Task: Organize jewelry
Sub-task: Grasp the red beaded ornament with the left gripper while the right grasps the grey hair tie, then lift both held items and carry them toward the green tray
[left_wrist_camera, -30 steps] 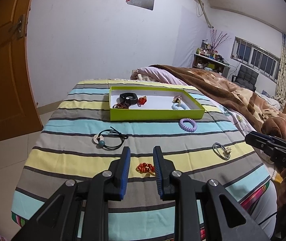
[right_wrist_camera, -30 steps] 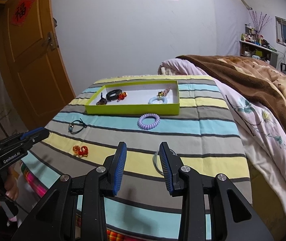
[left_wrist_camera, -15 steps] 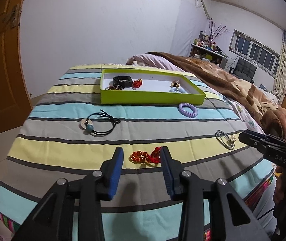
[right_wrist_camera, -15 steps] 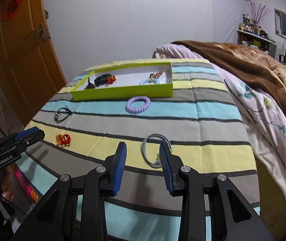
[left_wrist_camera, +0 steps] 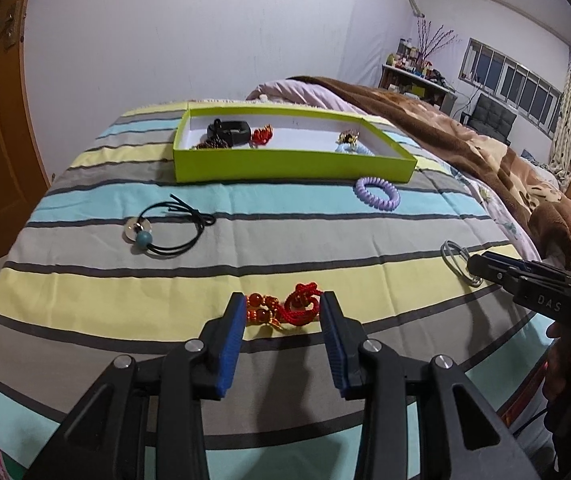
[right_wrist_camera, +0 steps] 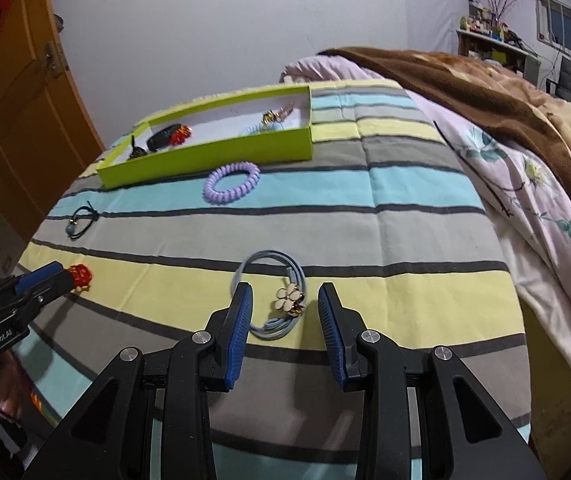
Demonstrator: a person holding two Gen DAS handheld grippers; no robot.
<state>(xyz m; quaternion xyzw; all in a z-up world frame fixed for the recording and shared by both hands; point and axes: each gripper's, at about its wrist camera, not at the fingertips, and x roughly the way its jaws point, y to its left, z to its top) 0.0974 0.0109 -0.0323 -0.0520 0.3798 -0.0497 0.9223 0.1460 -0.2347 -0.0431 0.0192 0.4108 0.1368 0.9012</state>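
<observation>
Jewelry lay scattered over a striped cloth (left_wrist_camera: 85, 208) and partly gathered in a shallow green box (left_wrist_camera: 293, 164) at the far end. From the left wrist view, the left gripper (left_wrist_camera: 281, 312) had its jaws spread wide around a red knotted bracelet (left_wrist_camera: 285, 309) with orange beads; the blue pads flanked it without pressing on it, and the near part of the bracelet was cut off behind the fingers. From the right wrist view, the right gripper (right_wrist_camera: 285, 300) likewise stood open around a pale blue hair tie (right_wrist_camera: 271, 280) bearing a white flower charm (right_wrist_camera: 290, 299), and the left pad covered part of the loop. A purple coil band (right_wrist_camera: 231, 178) sat just in front of the box, apart from it, and a black cord with a teal bead (left_wrist_camera: 165, 232) lay well to the left. Inside the box, the near wall hid the lower parts of the pieces: a black band (left_wrist_camera: 229, 131), something red beside it (left_wrist_camera: 262, 135), a dark beaded item that was hard to make out, and a light blue tie (left_wrist_camera: 351, 148) with a gold ornament. At the right edge of the left view, only the tip of the other gripper showed, covering part of the blue tie. A brown blanket (right_wrist_camera: 505, 92) covered the bed beyond. The hands holding the grippers were mostly out of frame and dark.
</observation>
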